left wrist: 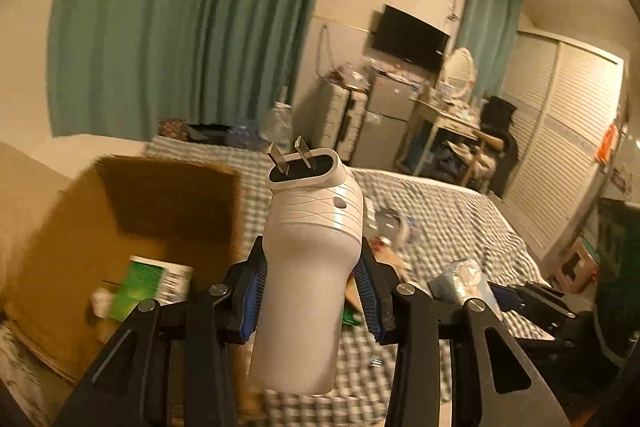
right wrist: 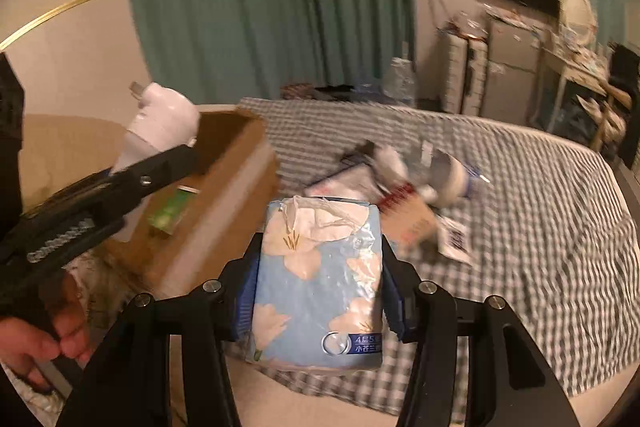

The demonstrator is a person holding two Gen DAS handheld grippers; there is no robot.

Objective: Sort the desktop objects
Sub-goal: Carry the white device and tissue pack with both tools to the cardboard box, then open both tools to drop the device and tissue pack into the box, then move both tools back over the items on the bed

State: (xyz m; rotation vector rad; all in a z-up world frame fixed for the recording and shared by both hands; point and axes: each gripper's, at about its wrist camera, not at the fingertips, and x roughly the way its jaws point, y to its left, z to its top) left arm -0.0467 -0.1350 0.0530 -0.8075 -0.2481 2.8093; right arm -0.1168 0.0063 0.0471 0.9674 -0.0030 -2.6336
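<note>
Nearest the right wrist lens, low in the middle of the frame, a soft pale-blue plastic tissue pack printed with cream lilies point(right wrist: 318, 279) sits pinched between the black, blue-padded fingers of the right gripper point(right wrist: 318, 291), which are closed onto its two long sides. It looks light and squashy; the film wrapper is probably slippery and its top is torn open, so a hold across the fuller middle suits it better than the loose end.

Low centre in the left wrist view, the left gripper point(left wrist: 310, 287) is closed around the waist of a smooth white hard-plastic plug-in device with two metal prongs point(left wrist: 308, 267), prongs pointing up. It seems rigid and light, though the glossy tapered body could slide; the narrow waist is the sensible hold.

An open brown cardboard box point(left wrist: 132, 223) lies at centre left, seemingly holding a green-and-white carton point(left wrist: 154, 287), though blur hides detail. More clutter lies on the grey checked bedcover point(right wrist: 540, 227).
</note>
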